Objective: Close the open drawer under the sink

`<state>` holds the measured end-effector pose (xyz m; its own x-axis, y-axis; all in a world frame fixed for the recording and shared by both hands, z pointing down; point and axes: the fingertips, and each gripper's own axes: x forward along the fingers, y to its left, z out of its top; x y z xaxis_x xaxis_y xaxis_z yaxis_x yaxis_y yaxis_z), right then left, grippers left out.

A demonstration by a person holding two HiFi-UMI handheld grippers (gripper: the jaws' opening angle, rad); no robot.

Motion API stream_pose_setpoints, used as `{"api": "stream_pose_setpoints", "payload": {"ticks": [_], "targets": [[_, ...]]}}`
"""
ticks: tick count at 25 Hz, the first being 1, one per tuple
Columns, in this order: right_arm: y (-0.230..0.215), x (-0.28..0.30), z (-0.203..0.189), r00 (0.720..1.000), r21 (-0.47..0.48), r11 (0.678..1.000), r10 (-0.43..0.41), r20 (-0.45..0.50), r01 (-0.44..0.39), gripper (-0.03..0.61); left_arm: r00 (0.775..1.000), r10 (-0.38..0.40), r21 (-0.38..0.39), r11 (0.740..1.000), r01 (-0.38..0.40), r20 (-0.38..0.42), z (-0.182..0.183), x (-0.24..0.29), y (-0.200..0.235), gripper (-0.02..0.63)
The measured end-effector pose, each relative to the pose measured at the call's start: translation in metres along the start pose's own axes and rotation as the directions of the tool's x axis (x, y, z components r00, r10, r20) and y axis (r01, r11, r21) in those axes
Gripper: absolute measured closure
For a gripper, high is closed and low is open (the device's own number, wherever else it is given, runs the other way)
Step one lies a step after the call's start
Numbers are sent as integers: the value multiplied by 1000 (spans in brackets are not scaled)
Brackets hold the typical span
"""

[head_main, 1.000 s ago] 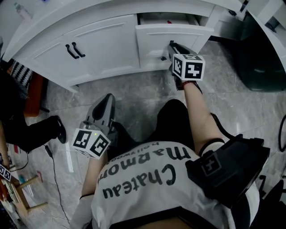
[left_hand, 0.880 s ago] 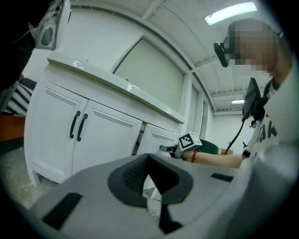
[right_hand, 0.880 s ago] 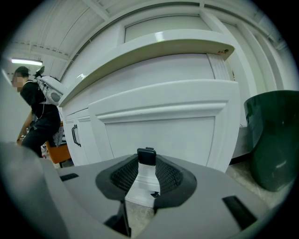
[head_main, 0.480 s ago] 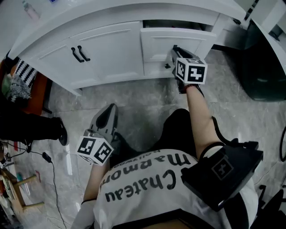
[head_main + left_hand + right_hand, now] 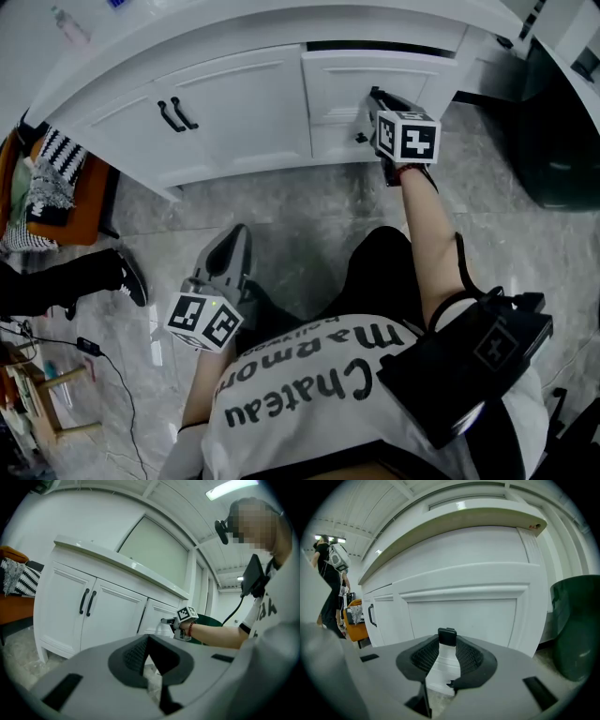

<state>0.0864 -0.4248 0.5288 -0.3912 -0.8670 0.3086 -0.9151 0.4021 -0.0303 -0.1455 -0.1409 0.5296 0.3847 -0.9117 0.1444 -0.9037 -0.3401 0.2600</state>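
The white drawer front sits almost flush with the vanity, with only a thin dark slit above it. My right gripper reaches level against it, its arm stretched forward. In the right gripper view the drawer front fills the picture and the black drawer handle stands pinched between the two pads of my right gripper. My left gripper hangs low over the person's left knee, away from the cabinet, jaws shut and holding nothing. From the left gripper view the drawer and right hand show far ahead.
Two white cabinet doors with black bar handles lie left of the drawer. A dark green bin stands at the right. An orange seat with a striped cushion and another person's shoe are on the left, on the marble floor.
The drawer has slid into the vanity, and the open gap above its front has narrowed to a slit. My right gripper moved with it toward the cabinet. The left gripper stayed put.
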Motion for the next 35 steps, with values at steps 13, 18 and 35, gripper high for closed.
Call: {"api": "stream_pose_setpoints", "payload": {"ticks": [13, 18, 35], "targets": [[-3, 4, 1, 999, 9, 999, -32, -12, 33, 459, 1000, -2, -16, 1000, 2, -3, -4, -7, 6, 606], [-4, 5, 3, 999, 13, 999, -31, -27, 32, 457, 1000, -9, -26, 1000, 9, 4, -6, -6, 5, 606], [-6, 19, 0, 997, -27, 997, -75, -31, 74, 448, 999, -42, -34, 999, 42, -14, -13, 10, 0, 606]]}}
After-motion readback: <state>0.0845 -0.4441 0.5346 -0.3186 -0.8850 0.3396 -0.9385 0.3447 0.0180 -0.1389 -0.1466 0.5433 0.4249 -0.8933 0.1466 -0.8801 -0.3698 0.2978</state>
